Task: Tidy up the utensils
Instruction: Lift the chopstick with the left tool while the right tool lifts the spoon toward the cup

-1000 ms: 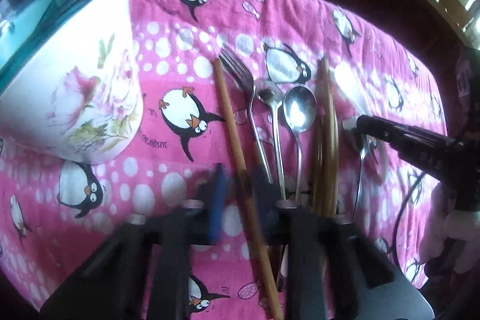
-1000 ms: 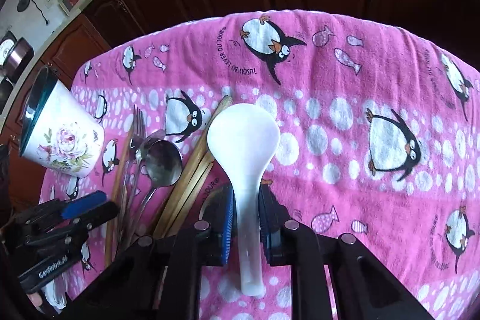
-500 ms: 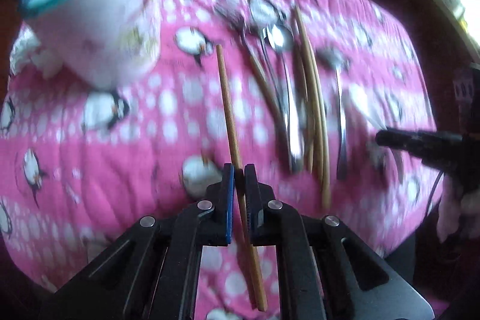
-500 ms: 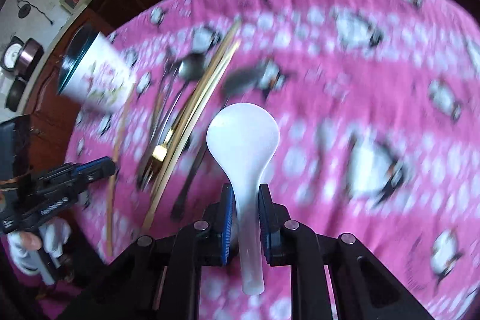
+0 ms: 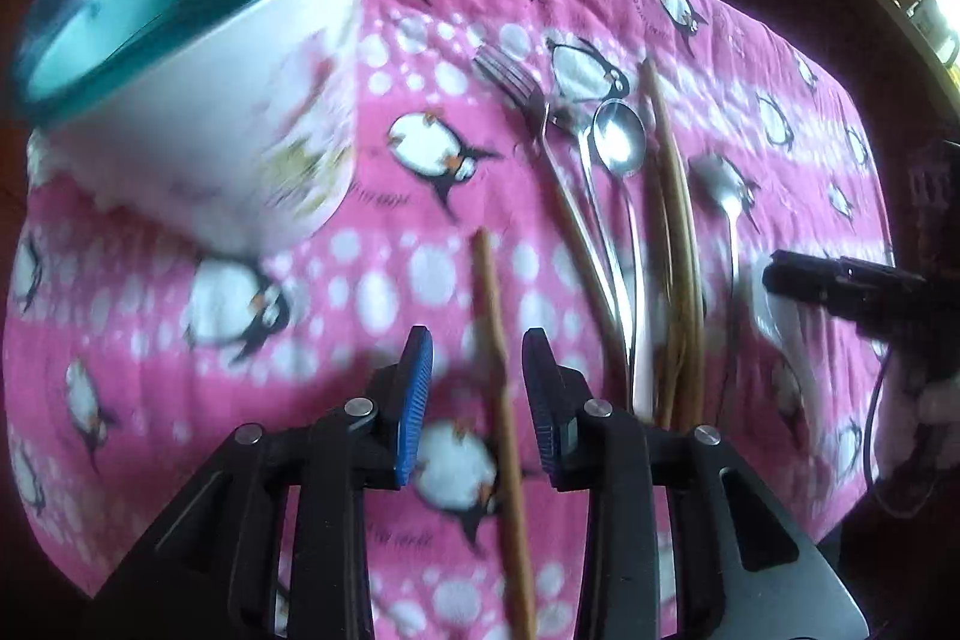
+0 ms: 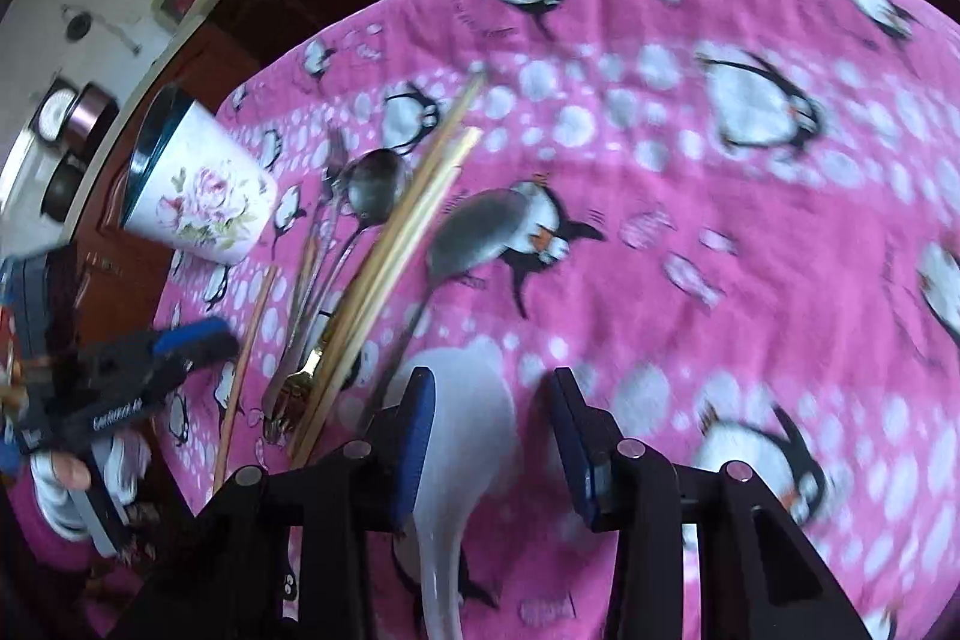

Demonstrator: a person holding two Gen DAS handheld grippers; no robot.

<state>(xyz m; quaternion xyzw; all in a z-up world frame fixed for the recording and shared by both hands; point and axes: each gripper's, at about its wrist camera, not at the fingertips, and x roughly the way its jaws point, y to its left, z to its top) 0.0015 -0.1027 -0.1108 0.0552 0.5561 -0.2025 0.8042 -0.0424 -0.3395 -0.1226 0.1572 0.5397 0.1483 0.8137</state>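
the left gripper (image 5: 477,388) has just let its jaws spread; half a second earlier they were clenched on the single wooden chopstick (image 5: 501,400), which now lies between the parted blue pads, seemingly untouched, on the pink penguin cloth (image 5: 180,280) over the counter. the floral cup (image 5: 210,100) with its teal rim stands up-left of it, nearer in view than a second ago. the fork (image 5: 528,100), metal spoon (image 5: 618,142) and chopstick bundle (image 5: 675,220) lie side by side to the right. the right gripper (image 6: 492,436) has likewise been opening: the white plastic spoon (image 6: 468,460), earlier pinched by its handle, now lies between the released jaws close against the left pad, beside the grey spoon (image 6: 480,232) and the chopstick bundle
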